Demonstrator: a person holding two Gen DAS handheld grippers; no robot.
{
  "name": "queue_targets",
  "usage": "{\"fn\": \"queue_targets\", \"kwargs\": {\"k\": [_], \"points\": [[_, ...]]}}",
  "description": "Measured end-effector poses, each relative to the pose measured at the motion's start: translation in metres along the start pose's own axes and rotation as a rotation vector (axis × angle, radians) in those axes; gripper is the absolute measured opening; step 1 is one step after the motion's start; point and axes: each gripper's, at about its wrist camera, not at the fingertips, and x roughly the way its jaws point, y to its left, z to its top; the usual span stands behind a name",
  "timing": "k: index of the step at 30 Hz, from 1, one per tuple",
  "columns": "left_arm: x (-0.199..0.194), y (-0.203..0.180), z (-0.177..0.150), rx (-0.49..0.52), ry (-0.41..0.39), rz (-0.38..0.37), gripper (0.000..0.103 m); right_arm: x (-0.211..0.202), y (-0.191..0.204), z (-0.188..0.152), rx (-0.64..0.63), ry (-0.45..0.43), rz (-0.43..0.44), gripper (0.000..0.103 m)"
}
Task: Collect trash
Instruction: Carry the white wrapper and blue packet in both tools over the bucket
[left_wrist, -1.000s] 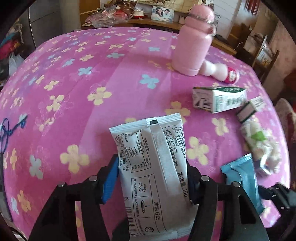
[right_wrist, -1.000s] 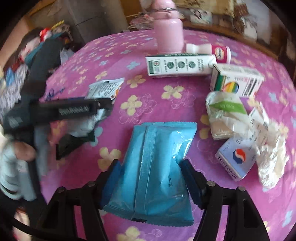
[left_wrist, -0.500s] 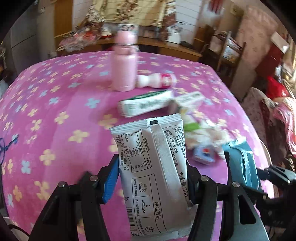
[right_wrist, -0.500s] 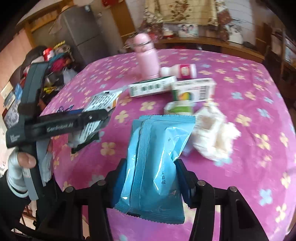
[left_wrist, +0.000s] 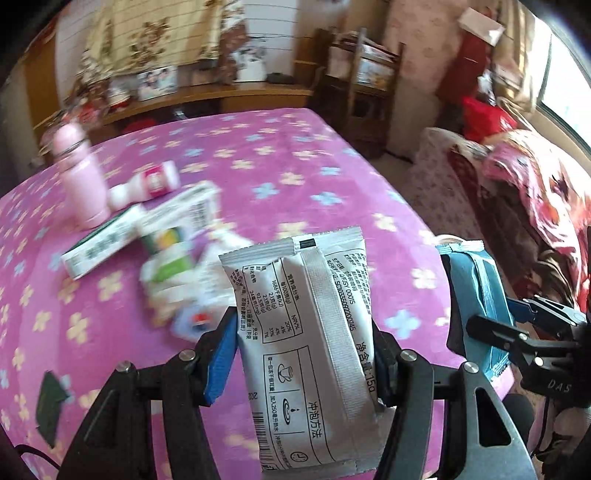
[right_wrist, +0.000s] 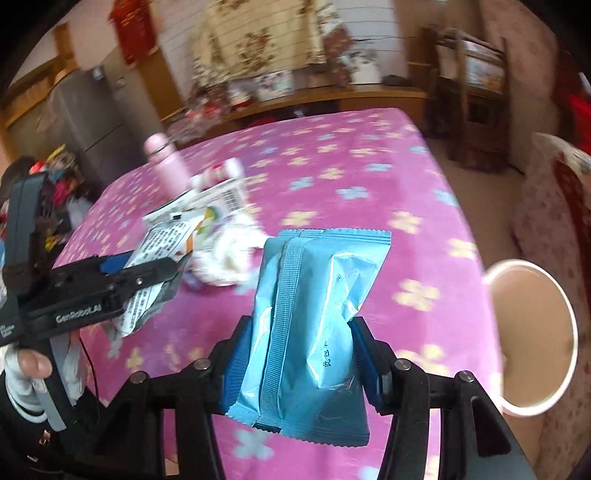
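Two grippers show, one in each of the person's hands, and each holds one packet. The left gripper (left_wrist: 301, 354) is about half open, its blue pads pressed on the sides of a single white sachet (left_wrist: 306, 332) printed with black text, which stands upright between the jaws above the near edge of the desk (left_wrist: 295, 155). The right gripper (right_wrist: 295, 354) is a little narrower and clamps a single light blue packet (right_wrist: 314, 325), squeezed and creased at its lower part; its jaws have just been closing somewhat on that packet. The blue packet hangs above the desk near its right edge.

The desk carries a pink cloth with pale flowers. On it, toward the far left corner, stands one pink bottle (left_wrist: 79, 177), upright. Just beside it lies one small white drink bottle (left_wrist: 147, 184) with a pink label, on its side. Next to these lie two cartons: one long white and green carton (left_wrist: 99, 247) and one white box with coloured print (left_wrist: 184, 214), which touch or overlap; motion blur hides the exact contact. Nearer the middle sits one crumpled heap of white paper (right_wrist: 229, 254) with small wrappers about it; their count cannot be told through the blur.

One round white-rimmed bin (right_wrist: 532, 339) with a brownish inside shows just past the desk's right edge, beside a patterned seat.
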Motion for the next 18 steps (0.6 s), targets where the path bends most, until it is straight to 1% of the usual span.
{"fn": "queue_targets", "kwargs": {"k": [5,9,11,14,18], "points": [[0.017,-0.047,0.009,0.054,0.01,-0.043,0.063,-0.021,-0.054,-0.011,0.08,-0.016,-0.064,0.056],[0.031,-0.081,0.017,0.086,0.023,-0.094,0.063,-0.034,-0.096,-0.019,0.144,-0.027,-0.117,0.056],[0.037,-0.097,0.022,0.106,0.027,-0.113,0.063,-0.038,-0.116,-0.023,0.175,-0.029,-0.144,0.056],[0.052,-0.123,0.03,0.118,0.045,-0.167,0.063,-0.042,-0.144,-0.029,0.219,-0.025,-0.175,0.056],[0.069,-0.152,0.037,0.137,0.063,-0.209,0.063,-0.041,-0.177,-0.035,0.264,-0.013,-0.222,0.056]]}}
